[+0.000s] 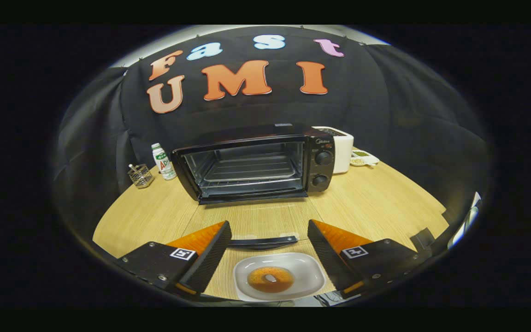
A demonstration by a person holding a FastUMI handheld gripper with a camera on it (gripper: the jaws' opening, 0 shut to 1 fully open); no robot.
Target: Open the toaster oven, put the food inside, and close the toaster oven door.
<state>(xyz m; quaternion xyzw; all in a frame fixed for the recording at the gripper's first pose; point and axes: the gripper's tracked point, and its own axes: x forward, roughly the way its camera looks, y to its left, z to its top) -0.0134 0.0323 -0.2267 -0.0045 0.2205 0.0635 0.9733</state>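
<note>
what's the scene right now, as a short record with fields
oven: door folded down, racks bare
food: doughnut on white plate, between the fingers
gripper: open, holding nothing
tongs: flat on table, just beyond the plate
left of oven: bottle, wire basket
right of oven: white appliance
step left: food in, door shut

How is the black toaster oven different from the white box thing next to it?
The toaster oven is black; the white appliance beside its knob side is white. The oven is wider and its door hangs open, showing racks; the white appliance shows no opening. The oven partly hides it. Both stand on the wooden table, beyond the open gripper.
</note>
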